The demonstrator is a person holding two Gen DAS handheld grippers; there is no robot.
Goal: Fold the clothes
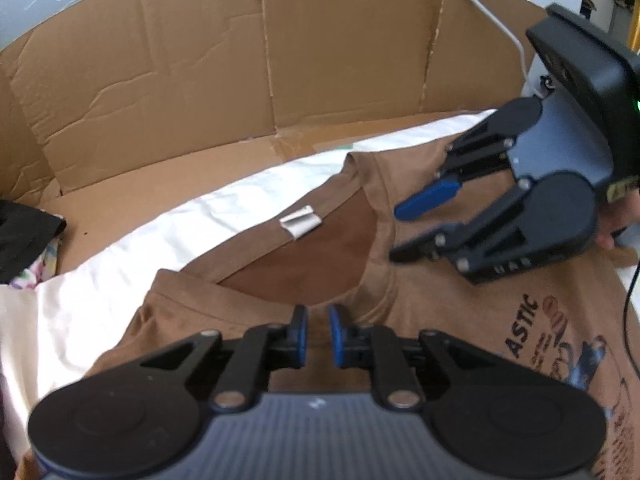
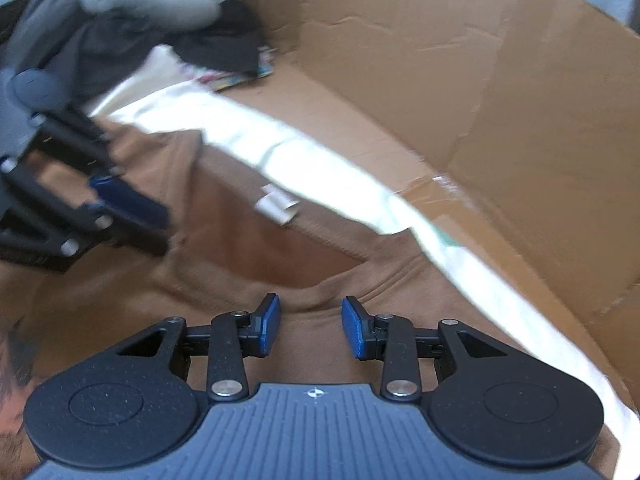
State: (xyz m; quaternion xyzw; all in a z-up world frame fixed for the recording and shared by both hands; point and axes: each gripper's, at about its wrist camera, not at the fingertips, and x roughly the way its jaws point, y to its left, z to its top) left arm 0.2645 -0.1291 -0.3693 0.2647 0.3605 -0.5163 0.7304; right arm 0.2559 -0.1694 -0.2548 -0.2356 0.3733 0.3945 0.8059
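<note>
Both tongs hover over a brown T-shirt (image 1: 440, 320) that lies flat, collar towards the cardboard. Left gripper (image 1: 318, 334) stands just at the front of the collar (image 1: 380, 240), its jaws narrow with only a small gap, and I cannot tell if cloth is caught there. Right gripper (image 2: 310, 326) is at the other side of the collar, jaws apart, nothing pressed between them. A white label (image 1: 300, 222) shows inside the neck. Under the shirt lies a white sheet (image 1: 120, 272), and behind it a cardboard wall (image 1: 200, 80).
</note>
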